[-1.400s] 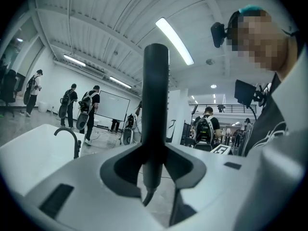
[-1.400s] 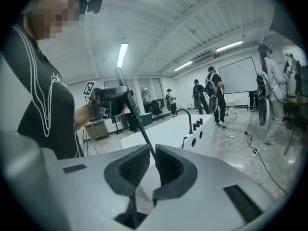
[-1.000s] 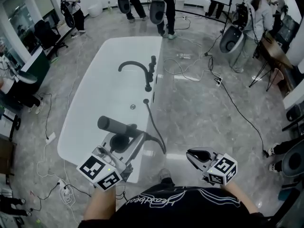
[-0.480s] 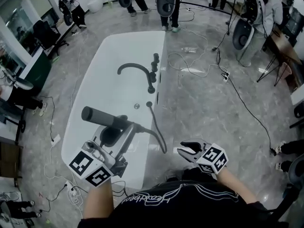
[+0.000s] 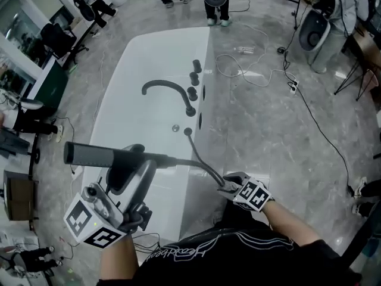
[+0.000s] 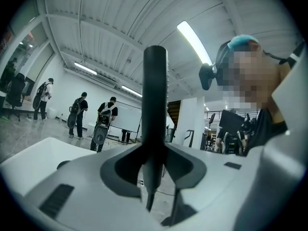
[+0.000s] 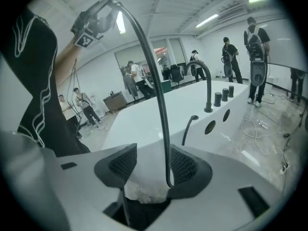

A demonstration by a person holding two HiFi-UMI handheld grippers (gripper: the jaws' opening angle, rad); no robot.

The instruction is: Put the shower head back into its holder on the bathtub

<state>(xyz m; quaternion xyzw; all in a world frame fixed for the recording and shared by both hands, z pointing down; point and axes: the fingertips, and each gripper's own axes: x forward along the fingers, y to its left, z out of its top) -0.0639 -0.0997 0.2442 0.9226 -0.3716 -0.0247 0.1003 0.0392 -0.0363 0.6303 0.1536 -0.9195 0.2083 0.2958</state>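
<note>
**Shower head held over the tub, hose between open jaws**

The left hand-held gripper [image 5: 136, 158] is closed on the dark handle of the shower head [image 5: 98, 155]. It holds the shower head over the near end of the white bathtub [image 5: 128, 109], well apart from the faucet [image 5: 166, 89]. The left gripper view shows the handle clamped between both jaws. The right hand-held gripper [image 5: 228, 185] is beside the rim of the bathtub. Its jaws have just been opening and now stand wide. The hose [image 5: 199, 161] passes between them, close to one pad but not pressed.
</note>
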